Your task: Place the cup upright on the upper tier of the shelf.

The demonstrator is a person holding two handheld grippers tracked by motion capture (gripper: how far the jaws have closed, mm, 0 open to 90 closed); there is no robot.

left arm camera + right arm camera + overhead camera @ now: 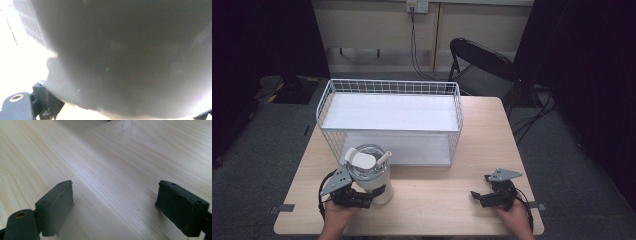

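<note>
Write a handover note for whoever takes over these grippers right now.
Left gripper: shut on the white tumbler, which is upright near the table's front left, just in front of the wire shelf rack.
Right gripper: open, holding nothing, low over bare wood at front right.
Done: tumbler grasped.
Left: likely place it on the rack; both shelves look free.

The pale wooden desk (pixel 105 165), across the right gripper view, shows fine straight grain under a smooth, faintly satin finish. The right black claw (pixel 115 205) has matt, slightly rough rubbery pads (pixel 56 206). At lower left of the high view, the white tumbler with a glossy metal-looking lid (pixel 371 172) has a smooth body. Behind it, the white-coated wire basket shelf (pixel 389 89) looks matt.
</note>
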